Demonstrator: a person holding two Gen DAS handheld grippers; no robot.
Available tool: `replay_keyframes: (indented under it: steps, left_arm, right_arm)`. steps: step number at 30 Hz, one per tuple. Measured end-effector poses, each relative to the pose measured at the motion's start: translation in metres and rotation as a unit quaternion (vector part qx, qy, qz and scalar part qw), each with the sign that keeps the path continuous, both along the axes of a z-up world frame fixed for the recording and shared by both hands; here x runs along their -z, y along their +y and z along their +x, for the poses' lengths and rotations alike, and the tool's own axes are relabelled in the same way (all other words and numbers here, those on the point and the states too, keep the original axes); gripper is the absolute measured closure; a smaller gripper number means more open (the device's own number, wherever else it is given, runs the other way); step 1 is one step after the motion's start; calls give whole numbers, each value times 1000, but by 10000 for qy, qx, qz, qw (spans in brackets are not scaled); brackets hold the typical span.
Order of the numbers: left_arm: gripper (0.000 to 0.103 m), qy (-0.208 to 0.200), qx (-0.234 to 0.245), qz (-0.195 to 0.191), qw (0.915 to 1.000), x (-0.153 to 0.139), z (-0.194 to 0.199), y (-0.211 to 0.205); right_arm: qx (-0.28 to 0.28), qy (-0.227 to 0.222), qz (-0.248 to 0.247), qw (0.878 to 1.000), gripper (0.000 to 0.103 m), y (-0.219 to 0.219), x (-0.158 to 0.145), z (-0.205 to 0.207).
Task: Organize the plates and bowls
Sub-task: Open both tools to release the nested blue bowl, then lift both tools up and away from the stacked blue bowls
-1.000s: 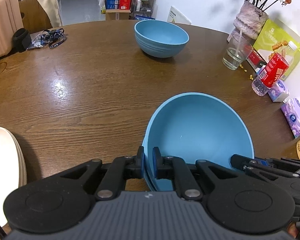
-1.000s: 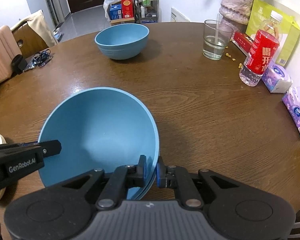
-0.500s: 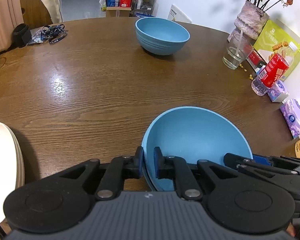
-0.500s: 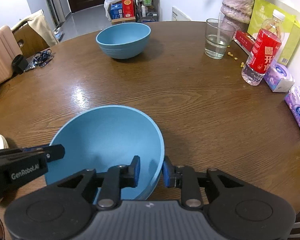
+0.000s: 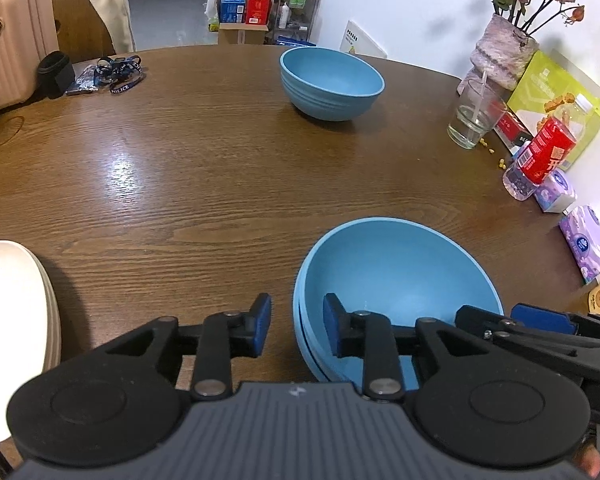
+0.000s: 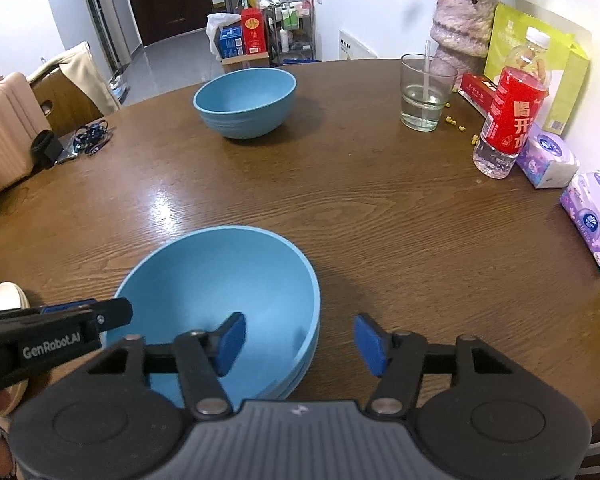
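Note:
A nested stack of blue bowls [image 5: 396,276] [image 6: 220,276] rests on the brown wooden table [image 5: 204,176] close in front of me. My left gripper [image 5: 296,320] straddles the stack's left rim; its jaws are opening and the pads stand off the rim. My right gripper [image 6: 300,340] straddles the right rim, its jaws also opening, wider, with neither pad touching. A single blue bowl [image 5: 332,84] [image 6: 244,98] stands at the far side of the table. Cream plates [image 5: 12,300] [image 6: 4,296] are stacked at the near left.
Along the right edge stand a glass of water [image 6: 426,98], a red-labelled bottle [image 6: 512,112], purple tissue packs [image 6: 588,216], a green bag and a vase [image 5: 500,56]. A lanyard [image 5: 116,74] lies far left, near a chair and a pink suitcase [image 5: 8,36].
Both grippers were shut on the blue bowl's rim; they lowered it to rest and their jaws have spread off the rim, the right wider than the left.

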State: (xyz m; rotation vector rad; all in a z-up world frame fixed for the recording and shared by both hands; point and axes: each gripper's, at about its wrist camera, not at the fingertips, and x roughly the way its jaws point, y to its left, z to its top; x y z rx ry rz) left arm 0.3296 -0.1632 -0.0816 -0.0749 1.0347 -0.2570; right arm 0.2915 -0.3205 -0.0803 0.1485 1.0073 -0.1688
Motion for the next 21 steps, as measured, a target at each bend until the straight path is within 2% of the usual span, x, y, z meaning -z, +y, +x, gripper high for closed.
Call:
replay_keyframes:
  steps: [2, 3, 4, 5, 10, 17, 21]
  left_arm:
    - [80, -2, 41, -33, 10000, 0, -2, 0]
    - [83, 0, 62, -53, 10000, 0, -3, 0]
    - [89, -1, 92, -74, 9999, 0, -4, 0]
    - [91, -7, 122, -96, 9999, 1, -5, 1]
    - [92, -77, 168, -53, 9998, 3, -9, -1]
    - [92, -195, 232, -22, 9995, 7, -14, -2]
    - [92, -232, 243, 1, 9994, 7, -17, -2]
  right_arm:
    - [-10, 24, -19, 10000, 63, 1, 0, -3]
    - [-14, 33, -3, 10000, 80, 1, 0, -4]
    - [-11, 51, 42, 10000, 89, 0, 1, -5]
    - [2, 55, 54, 10000, 89, 0, 2, -5]
    - [-34, -106, -16, 9999, 90, 1, 6, -10]
    - [-306, -531, -436, 9972, 90, 10, 18, -23]
    - [-338, -575, -480, 9966, 90, 10, 20, -23]
